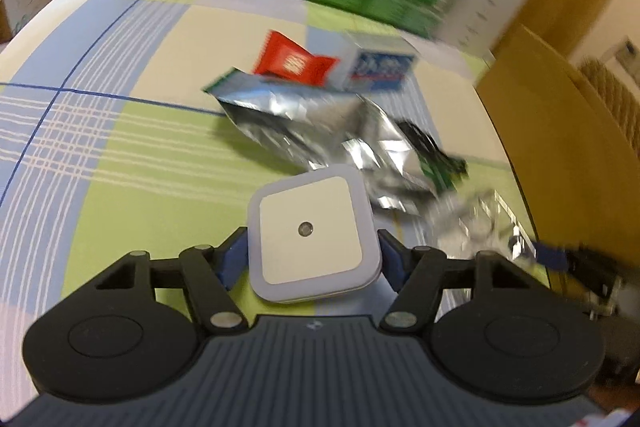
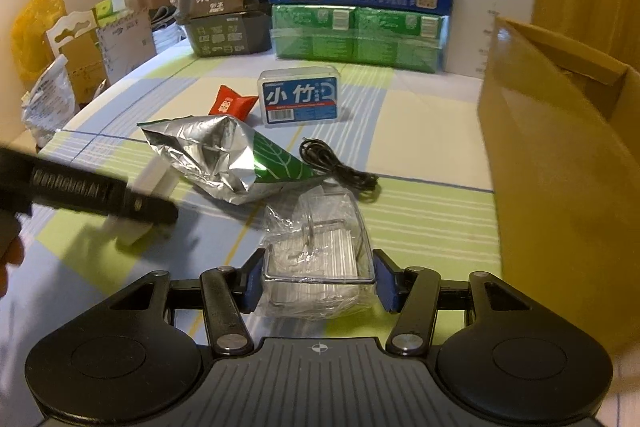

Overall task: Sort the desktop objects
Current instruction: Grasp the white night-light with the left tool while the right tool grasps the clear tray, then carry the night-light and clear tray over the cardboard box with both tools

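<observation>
Left wrist view first: the left gripper has its jaws clamped on a white square night light, one pad on each side, held up above the checked tablecloth. Plenty of bare cloth off to its left, all the way to the table edge; the right side is crowded. Just past the light lies a crumpled foil bag, with a red packet and a small blue-and-white box behind it, all blurry.

Right wrist view: the right gripper is closed about halfway around a clear plastic box wrapped in crinkly film, pads touching both its sides; can't tell if it's lifted or resting on the cloth. A tall cardboard box stands close on the right and walls off that side. Ahead there's a black cable beside the foil bag, then the blue-and-white box. Stacked green and blue cartons block the far edge.
</observation>
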